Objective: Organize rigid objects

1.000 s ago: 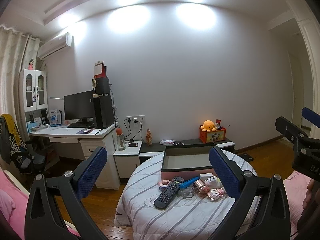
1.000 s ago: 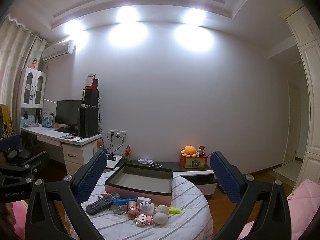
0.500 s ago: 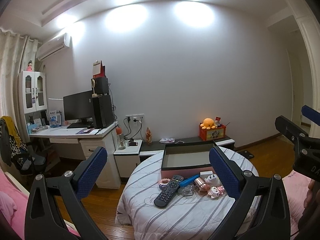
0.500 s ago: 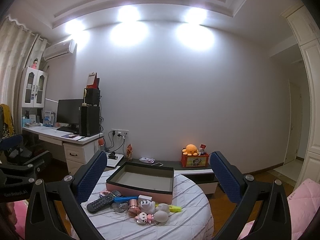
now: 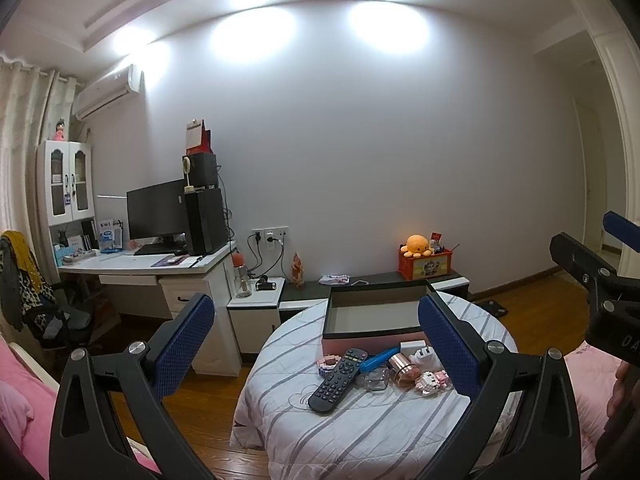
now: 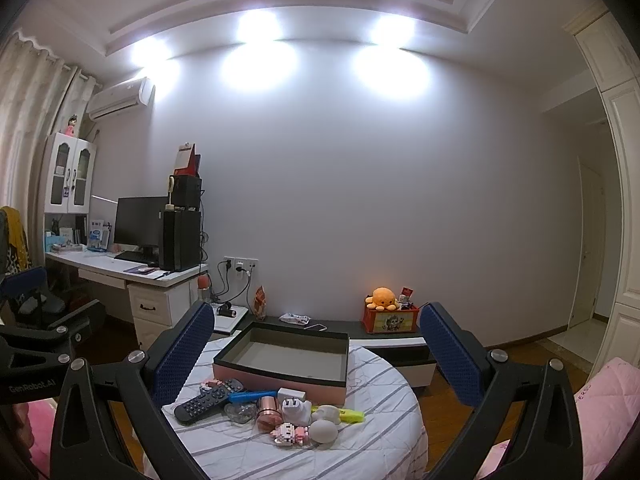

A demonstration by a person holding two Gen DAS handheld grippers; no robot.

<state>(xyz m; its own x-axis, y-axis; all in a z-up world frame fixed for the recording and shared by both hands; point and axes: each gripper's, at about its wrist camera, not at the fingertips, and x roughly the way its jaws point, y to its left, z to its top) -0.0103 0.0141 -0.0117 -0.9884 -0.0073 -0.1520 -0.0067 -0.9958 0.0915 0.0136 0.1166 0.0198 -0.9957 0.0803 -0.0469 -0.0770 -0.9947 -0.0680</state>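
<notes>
On the round striped surface [image 5: 372, 436], a black remote [image 5: 338, 380] lies before the open pink box [image 5: 374, 320], its long axis angled toward it. Left gripper [image 5: 316, 344] and right gripper [image 6: 316, 356] hover, jaws released. Only the right view shows what may be a yellow highlighter [image 6: 348, 414].

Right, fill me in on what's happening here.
A person holds a gripper in each hand, both raised short of a round table and aimed at it. The left gripper and right gripper are open and hold nothing. A remote, a plug, a copper cylinder, a toy and other small things lie in a cluster in front of an open box, which looks empty. Nothing is sorted yet.
</notes>
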